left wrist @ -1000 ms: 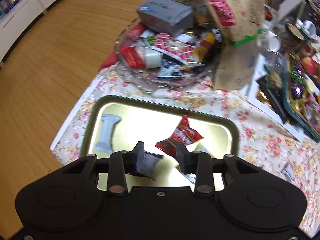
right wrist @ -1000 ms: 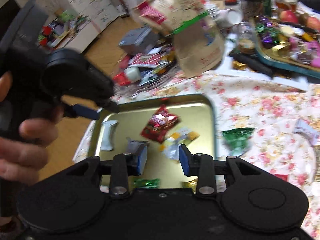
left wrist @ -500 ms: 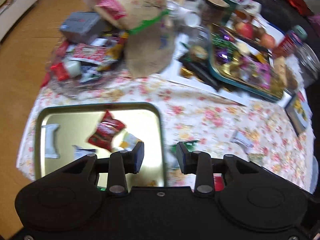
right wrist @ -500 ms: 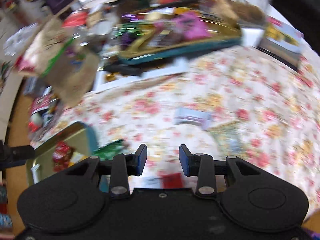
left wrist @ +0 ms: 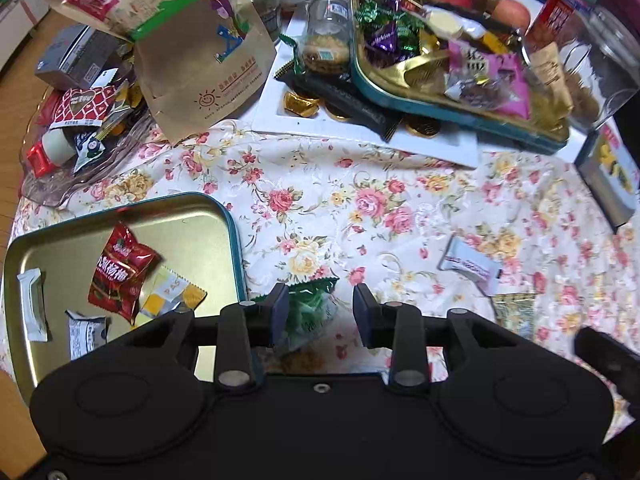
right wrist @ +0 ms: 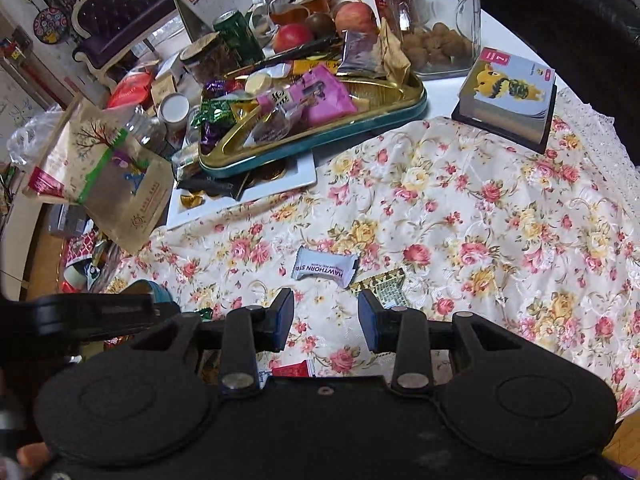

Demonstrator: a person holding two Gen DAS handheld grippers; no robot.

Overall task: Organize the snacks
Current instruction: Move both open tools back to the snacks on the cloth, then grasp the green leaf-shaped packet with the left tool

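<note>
My left tongs (left wrist: pixel 320 312) hang spread and empty over the green packet (left wrist: pixel 310 310), just past the tin tray (left wrist: pixel 236 240) at three o'clock. It looks light, crinkly, slippery; I'd pinch its flat middle.

I was working in a home, in what looked like a living or dining room. The table wore a floral cloth (right wrist: pixel 460 216), crowded along the top of the frame with a snack tray (right wrist: pixel 320 136), apples (right wrist: pixel 354 16), a glass jar (right wrist: pixel 434 12) and a drink can (right wrist: pixel 236 34). At upper left stood a tufted dark sofa (right wrist: pixel 120 12), with a round ornament (right wrist: pixel 50 26) on the wall beside it. Wood floor (left wrist: pixel 12 80) showed at the left edge.
</note>
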